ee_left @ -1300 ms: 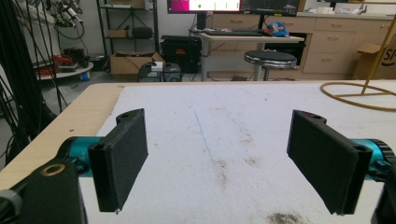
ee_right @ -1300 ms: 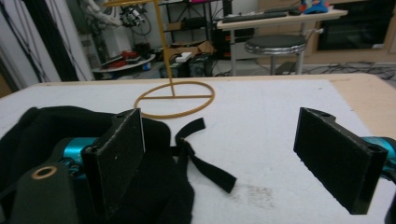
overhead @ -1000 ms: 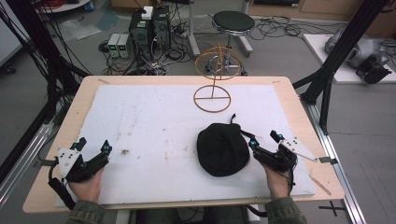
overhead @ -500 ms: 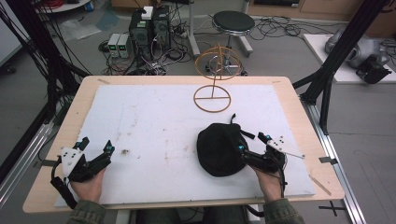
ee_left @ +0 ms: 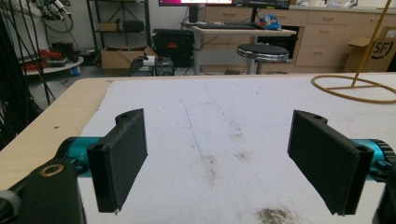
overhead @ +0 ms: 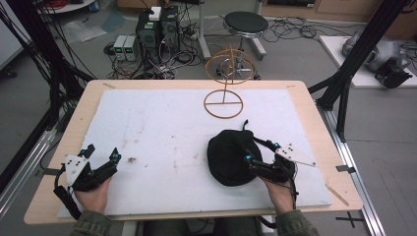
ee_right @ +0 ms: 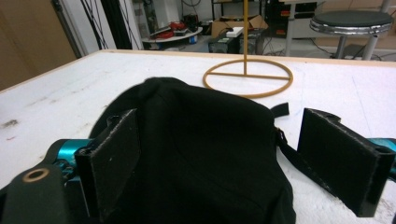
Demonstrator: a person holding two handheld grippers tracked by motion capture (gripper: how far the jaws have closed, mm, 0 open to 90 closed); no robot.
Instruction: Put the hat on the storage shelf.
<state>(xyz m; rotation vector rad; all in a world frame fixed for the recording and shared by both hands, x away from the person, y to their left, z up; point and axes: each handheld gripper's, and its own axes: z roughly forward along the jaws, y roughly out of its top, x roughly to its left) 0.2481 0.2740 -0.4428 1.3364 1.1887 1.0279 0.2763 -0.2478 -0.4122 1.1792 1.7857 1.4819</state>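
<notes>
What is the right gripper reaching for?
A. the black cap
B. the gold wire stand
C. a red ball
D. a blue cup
A. The right gripper has its jaws open at the edge of the black cap, and in the right gripper view the cap lies between the jaws; the wire stand is farther back.

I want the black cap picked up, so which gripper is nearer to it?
Right. The right gripper is open at the black cap's edge, its jaws around the brim. The left gripper is open, far off across the white mat.
</notes>
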